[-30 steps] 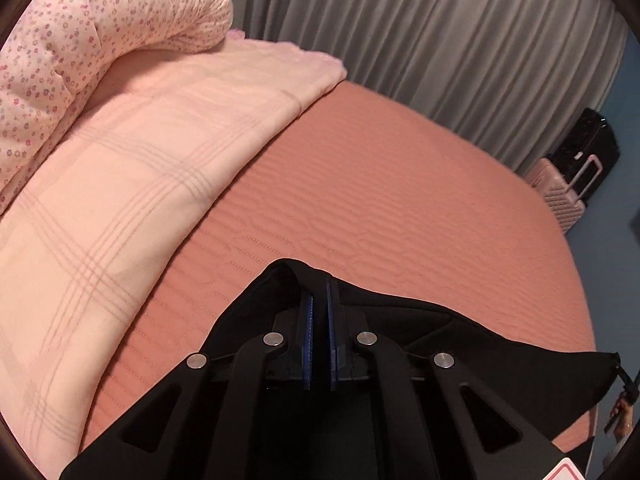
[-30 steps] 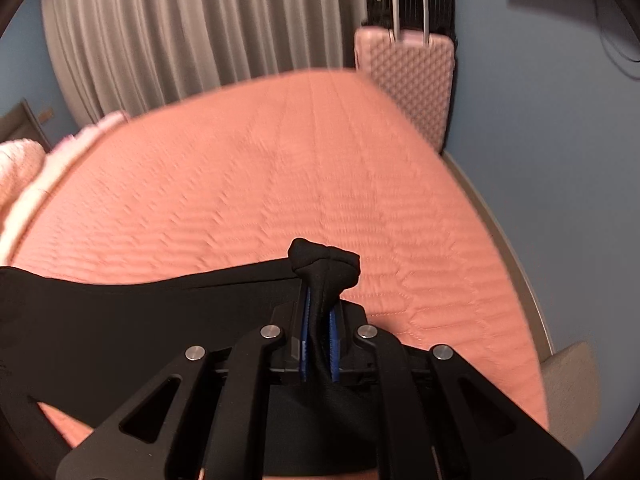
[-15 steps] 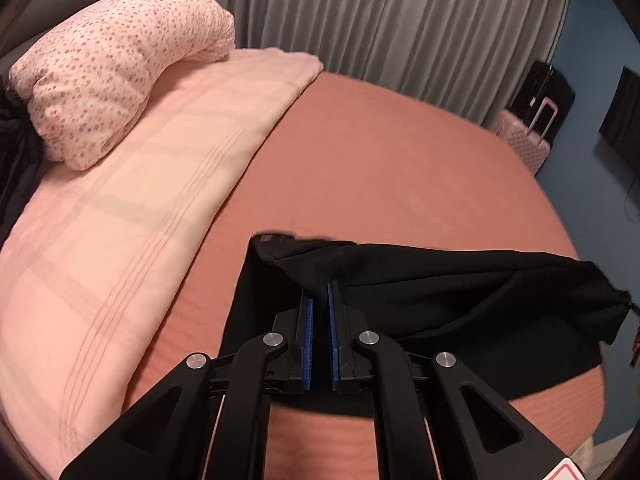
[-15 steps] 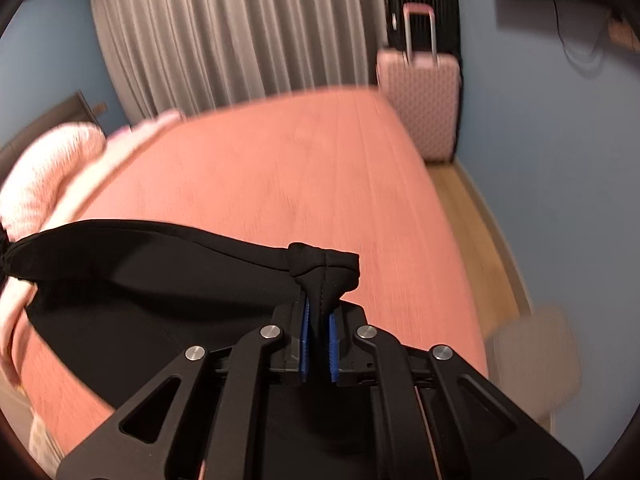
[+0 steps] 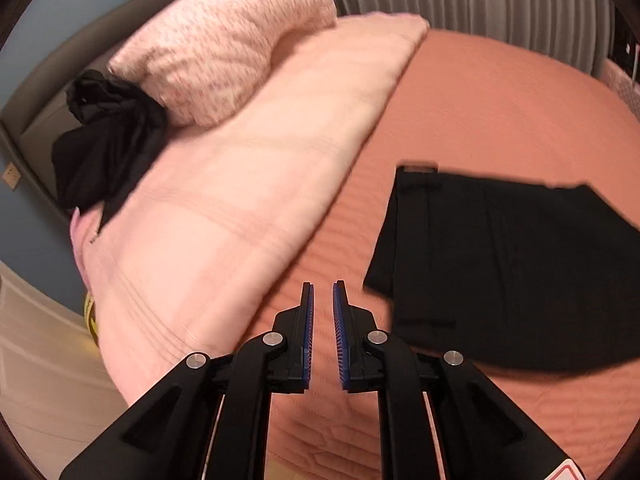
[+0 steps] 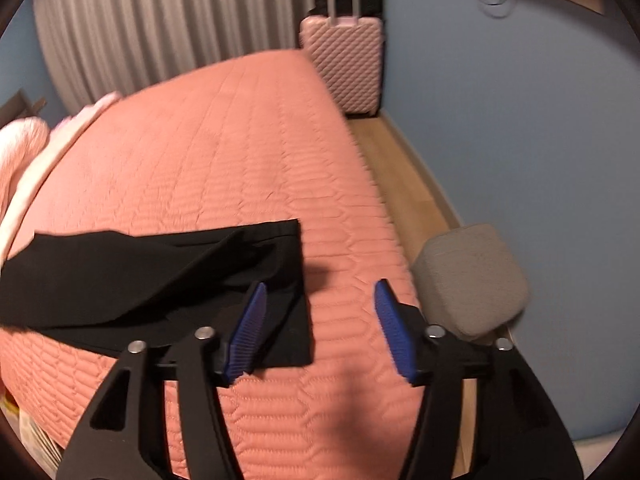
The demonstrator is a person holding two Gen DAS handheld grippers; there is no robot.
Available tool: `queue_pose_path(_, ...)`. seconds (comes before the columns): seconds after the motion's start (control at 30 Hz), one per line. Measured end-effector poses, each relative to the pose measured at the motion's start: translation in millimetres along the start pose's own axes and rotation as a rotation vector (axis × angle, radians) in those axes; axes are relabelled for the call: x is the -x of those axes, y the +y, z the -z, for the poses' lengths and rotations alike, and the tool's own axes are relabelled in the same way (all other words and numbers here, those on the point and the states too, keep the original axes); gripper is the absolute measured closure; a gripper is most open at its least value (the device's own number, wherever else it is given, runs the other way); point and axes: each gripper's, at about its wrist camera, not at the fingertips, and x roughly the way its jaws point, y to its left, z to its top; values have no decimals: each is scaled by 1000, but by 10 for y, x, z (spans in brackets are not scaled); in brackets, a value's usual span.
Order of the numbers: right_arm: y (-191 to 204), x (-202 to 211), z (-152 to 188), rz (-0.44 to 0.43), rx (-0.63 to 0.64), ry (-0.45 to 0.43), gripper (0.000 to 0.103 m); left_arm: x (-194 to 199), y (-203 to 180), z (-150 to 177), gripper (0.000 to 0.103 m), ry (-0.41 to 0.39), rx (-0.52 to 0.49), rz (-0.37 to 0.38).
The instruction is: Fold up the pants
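Observation:
The black pants (image 5: 492,264) lie folded flat on the salmon quilted bed cover (image 5: 500,112). In the left wrist view they are to the right of my left gripper (image 5: 323,300), which is empty, with its jaws a narrow gap apart. In the right wrist view the pants (image 6: 152,276) lie at the lower left, their squared end under my left blue pad. My right gripper (image 6: 320,304) is wide open and empty above the bed beside that end.
A pale pink blanket (image 5: 240,184) and floral pillow (image 5: 224,52) lie along the bed's left side, with a black garment (image 5: 108,140) heaped beside them. A pink suitcase (image 6: 342,64) stands by the curtain. A grey stool (image 6: 472,280) sits on the wooden floor at the bed's right.
Both grippers have let go of the pants and pulled back. The pants, held up before, now lie flat on the bed. The right jaws opened wide, the left ones slightly.

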Motion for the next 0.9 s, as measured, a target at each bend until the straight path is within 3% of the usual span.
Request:
queue_pose_path(0.07,3,2,51,-11,-43,5,47,263,-304,-128,92,-72,-61,-2)
queue_pose_path(0.13,46,-108,84,-27,-87,48,47,523,-903,-175,91,-131,-174,41)
queue_pose_path(0.23,184,-368,43,-88,-153,97,47,737,-1841,-97,89,-168,-284,143)
queue_pose_path(0.37,413,-725,-73,-173,-276,194,46,836,-3019,215,81,-153,-362,266)
queue_pose_path(0.43,542,-909,-151,-156,-326,240,43,848,-3394,355,81,-134,-385,287)
queue_pose_path(0.5,645,-1054,-200,-103,-361,276,27,858,-3675,482,77,-115,-400,305)
queue_pose_path(0.6,865,-1312,-275,47,-320,329,27,818,-3839,592,68,-118,-456,241)
queue_pose_path(0.63,875,-1361,-283,95,-306,321,33,784,-3834,592,67,-117,-469,224)
queue_pose_path(0.7,893,-1471,-252,138,-278,329,95,740,-3788,586,66,-116,-478,216)
queue_pose_path(0.77,878,-1426,-222,114,-309,307,100,708,-3767,579,56,-106,-477,194)
queue_pose_path(0.9,941,-569,-378,-116,-309,33,100,496,-3641,537,54,-80,-466,130)
